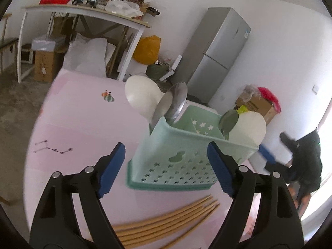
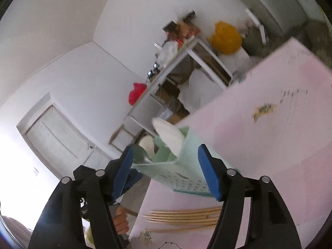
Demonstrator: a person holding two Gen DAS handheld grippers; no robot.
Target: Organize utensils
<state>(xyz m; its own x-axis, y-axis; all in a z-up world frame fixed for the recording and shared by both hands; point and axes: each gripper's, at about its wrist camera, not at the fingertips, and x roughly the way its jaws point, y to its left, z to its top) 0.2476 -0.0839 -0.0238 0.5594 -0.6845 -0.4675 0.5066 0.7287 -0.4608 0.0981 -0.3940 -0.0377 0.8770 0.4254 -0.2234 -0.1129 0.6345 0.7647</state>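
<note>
Pink table (image 1: 83, 114): caddy (image 1: 176, 161) probably near rt edge.

No text, label or number can be read on anything here.

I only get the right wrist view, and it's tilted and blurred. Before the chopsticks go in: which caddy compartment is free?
Observer: In the left wrist view, the middle compartment of the green caddy looks empty.
Operator: And the ends?
Observer: One end holds a white spoon and a metal spoon; the other holds a green spoon and a second white spoon.
Operator: Is the left hand-held gripper free?
Observer: Yes, the left hand-held gripper is open and gripping nothing.
</note>
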